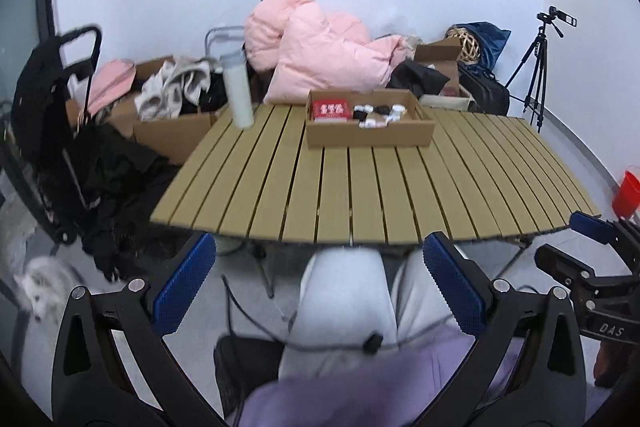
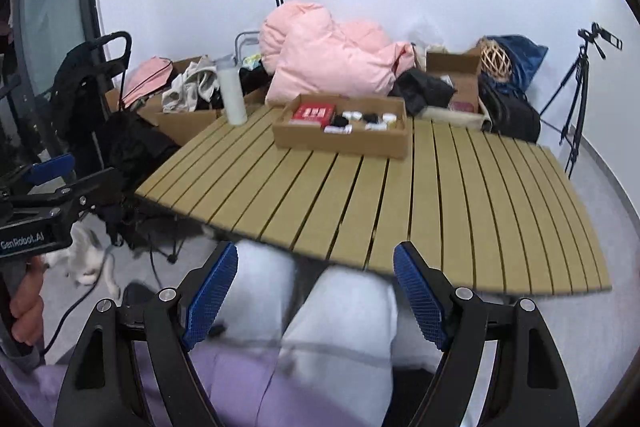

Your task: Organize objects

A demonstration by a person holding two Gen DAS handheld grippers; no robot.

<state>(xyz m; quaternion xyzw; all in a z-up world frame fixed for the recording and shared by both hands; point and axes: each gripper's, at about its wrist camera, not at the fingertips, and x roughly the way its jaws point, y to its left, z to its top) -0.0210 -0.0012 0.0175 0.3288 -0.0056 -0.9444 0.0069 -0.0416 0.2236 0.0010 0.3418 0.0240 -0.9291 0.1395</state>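
Bucket [image 1: 627, 193] only in left view, red.

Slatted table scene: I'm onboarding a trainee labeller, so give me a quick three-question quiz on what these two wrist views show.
1. True or false: the left gripper and the right gripper are both open and hold nothing.
2. Multiple choice: where is the red box? A) inside the cardboard tray B) on the bare table slats C) on the floor
3. Short answer: what tall white thing stands at the table's far left corner?

Key
1. True; nothing sits between either pair of blue pads.
2. A.
3. A white bottle, standing upright.
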